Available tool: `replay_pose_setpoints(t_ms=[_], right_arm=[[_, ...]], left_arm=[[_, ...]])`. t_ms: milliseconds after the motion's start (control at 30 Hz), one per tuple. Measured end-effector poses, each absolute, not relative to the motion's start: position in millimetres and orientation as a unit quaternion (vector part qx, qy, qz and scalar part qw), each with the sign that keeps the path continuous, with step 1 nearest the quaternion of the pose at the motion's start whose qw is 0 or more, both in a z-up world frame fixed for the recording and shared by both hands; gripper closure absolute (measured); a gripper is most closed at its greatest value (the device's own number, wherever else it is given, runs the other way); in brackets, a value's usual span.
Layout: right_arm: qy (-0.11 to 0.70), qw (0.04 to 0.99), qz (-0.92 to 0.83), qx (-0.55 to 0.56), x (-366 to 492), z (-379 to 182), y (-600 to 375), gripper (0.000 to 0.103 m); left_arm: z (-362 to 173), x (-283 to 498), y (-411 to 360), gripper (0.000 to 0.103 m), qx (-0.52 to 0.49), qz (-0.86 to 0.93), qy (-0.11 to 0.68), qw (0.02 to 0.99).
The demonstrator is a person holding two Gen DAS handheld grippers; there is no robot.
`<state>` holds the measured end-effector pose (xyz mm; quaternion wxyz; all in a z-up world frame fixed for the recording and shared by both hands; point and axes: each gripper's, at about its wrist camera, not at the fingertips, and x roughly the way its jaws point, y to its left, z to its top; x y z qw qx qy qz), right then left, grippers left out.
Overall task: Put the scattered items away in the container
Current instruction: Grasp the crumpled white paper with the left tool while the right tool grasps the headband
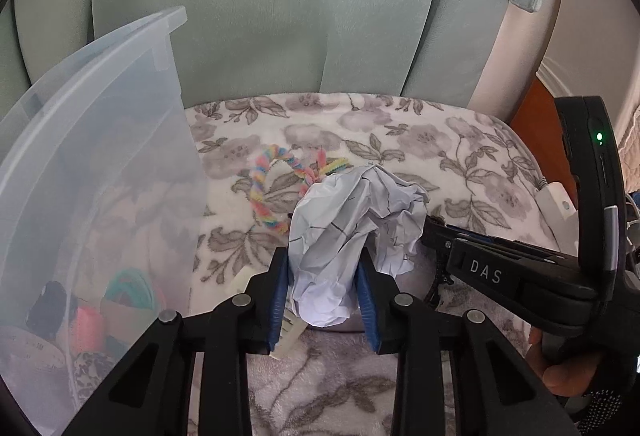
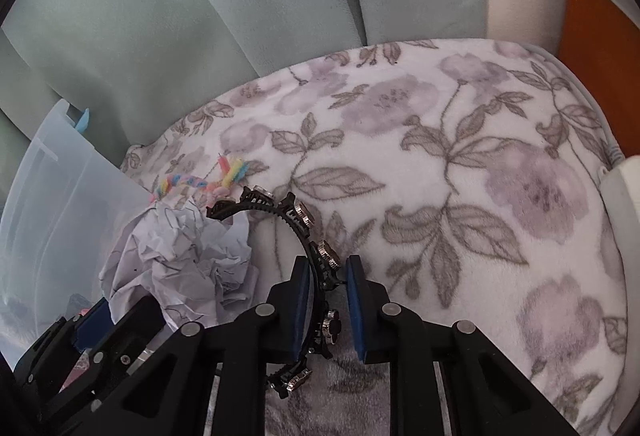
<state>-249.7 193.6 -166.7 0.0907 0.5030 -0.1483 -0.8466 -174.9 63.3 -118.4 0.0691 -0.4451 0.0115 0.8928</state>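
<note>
Paper risk: your left gripper [image 1: 323, 286] pinches only the lower part of the paper ball [image 1: 352, 232]; the loose crumple may slip out on the way to the bin [image 1: 100, 156].
Headband risk: your right gripper [image 2: 329, 294] straddles the thin headband [image 2: 308, 236], pads not visibly closed on it, so it may twist free.
Paper: between your left pads, just right of the bin.
Headband: between your right pads, beside the paper.
Pipe cleaners [image 1: 280, 176]: on the blanket [image 2: 440, 156], beyond the paper.

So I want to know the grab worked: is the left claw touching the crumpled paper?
Touching. The left wrist view shows both blue pads of the left claw pressed against the crumpled paper.
</note>
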Motion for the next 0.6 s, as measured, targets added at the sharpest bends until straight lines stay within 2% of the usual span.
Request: replay_pose_setpoints(t_ms=[600], right_arm=[[-0.219,0.035,-0.845,0.487,-177,-137,250,0.086]], left_arm=[[-63,-126,57,0.070,-0.428,0.901,-0.004,0.074]])
